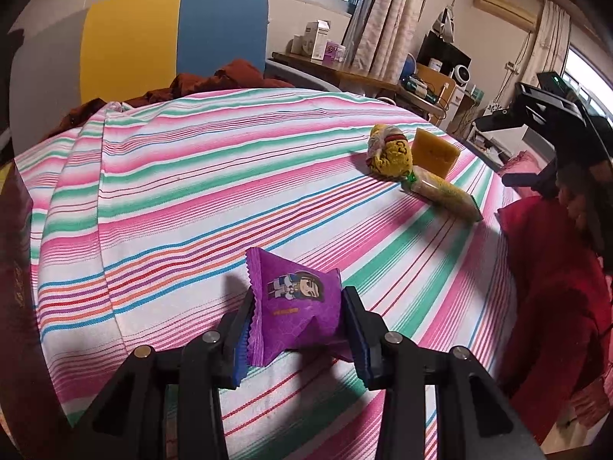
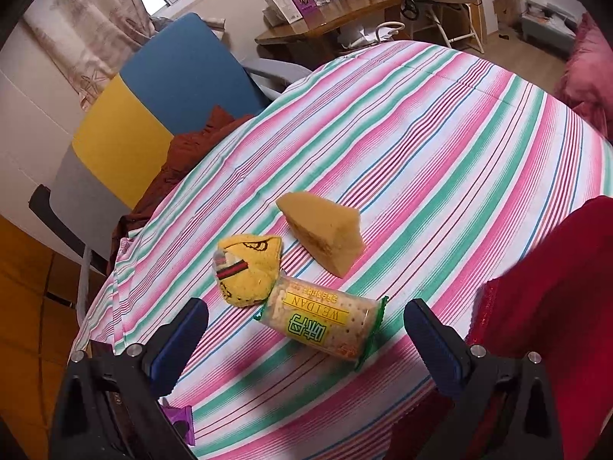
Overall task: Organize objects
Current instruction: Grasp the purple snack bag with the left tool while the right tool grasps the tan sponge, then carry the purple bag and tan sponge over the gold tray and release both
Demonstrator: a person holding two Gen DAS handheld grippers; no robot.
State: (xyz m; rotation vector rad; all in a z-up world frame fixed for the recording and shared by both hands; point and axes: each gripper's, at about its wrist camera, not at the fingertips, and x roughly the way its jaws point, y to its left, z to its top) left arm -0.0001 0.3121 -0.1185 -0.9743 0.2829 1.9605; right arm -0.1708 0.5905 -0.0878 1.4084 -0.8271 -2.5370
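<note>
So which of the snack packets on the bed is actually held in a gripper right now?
The purple packet, clamped between the left gripper pads. The cracker packet lies loose on the striped sheet ahead of the open right gripper.

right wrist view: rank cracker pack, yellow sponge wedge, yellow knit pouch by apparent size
1. cracker pack, largest as seen, though nearest the camera.
2-3. yellow sponge wedge and yellow knit pouch look about alike; the wedge lies farther off, so no ranking between them.

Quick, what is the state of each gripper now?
Left gripper: closed on the purple packet.
Right gripper: open, holding nothing, above the cracker pack.
</note>
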